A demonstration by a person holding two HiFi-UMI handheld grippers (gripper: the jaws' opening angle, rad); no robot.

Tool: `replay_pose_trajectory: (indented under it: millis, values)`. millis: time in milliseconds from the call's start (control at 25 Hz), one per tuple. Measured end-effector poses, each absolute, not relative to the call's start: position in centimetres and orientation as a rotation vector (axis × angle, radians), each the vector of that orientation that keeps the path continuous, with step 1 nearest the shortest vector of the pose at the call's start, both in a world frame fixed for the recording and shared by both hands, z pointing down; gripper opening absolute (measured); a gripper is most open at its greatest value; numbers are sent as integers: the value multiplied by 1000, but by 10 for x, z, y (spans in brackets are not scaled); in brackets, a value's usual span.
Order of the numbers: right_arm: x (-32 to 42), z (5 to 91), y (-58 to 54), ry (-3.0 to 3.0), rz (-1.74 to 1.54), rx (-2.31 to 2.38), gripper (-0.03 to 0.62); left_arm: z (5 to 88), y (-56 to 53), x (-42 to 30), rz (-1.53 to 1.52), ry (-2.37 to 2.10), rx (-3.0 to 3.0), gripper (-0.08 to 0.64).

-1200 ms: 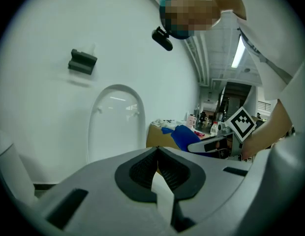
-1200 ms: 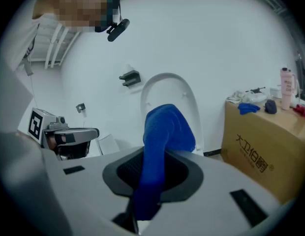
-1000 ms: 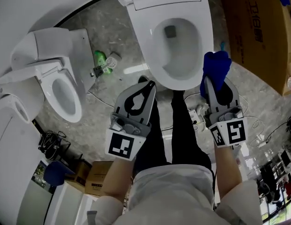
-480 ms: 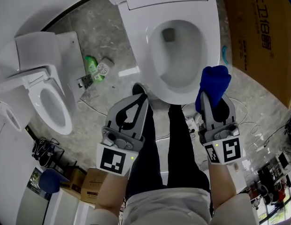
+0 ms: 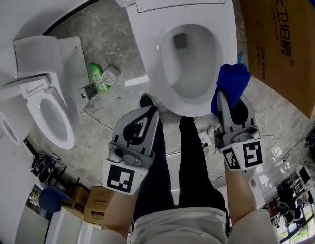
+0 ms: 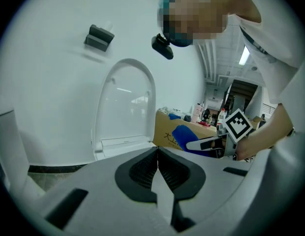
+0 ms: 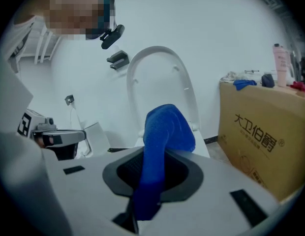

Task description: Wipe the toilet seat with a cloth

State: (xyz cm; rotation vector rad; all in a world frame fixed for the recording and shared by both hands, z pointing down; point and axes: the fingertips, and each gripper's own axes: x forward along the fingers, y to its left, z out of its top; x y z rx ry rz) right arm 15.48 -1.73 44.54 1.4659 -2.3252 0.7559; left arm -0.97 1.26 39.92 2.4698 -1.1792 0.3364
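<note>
Grey marbled floor [image 5: 112, 39] is seen before the white toilet, where the left gripper [image 5: 147, 111] is held empty with jaws pressed together. At the glossy oval toilet seat [image 5: 147, 55], a soft blue cloth [image 5: 229, 83] is pinched in the right gripper [image 5: 227, 94] over the right front edge. Farther right, a brown cardboard box [image 5: 279, 44] is stood.

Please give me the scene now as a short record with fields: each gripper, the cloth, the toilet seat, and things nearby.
left gripper: shut, empty
right gripper: shut on blue cloth
blue cloth: sticks out past the jaws, near the seat's right edge; contact cannot be told
toilet seat: down, lid raised
nearby: cardboard box at right, second toilet at left, green bottle on floor
</note>
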Motion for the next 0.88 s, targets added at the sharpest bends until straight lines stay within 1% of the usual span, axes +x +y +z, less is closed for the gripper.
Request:
replay_pose_trajectory:
  millis: [240, 880]
  values:
    - [163, 461, -57, -2316, 699, 1504, 71, 400, 14, -13, 323, -1187, 2467, 9]
    - [170, 555, -143, -2137, 630, 1479, 71, 415, 14, -31, 319, -1206, 2415, 9]
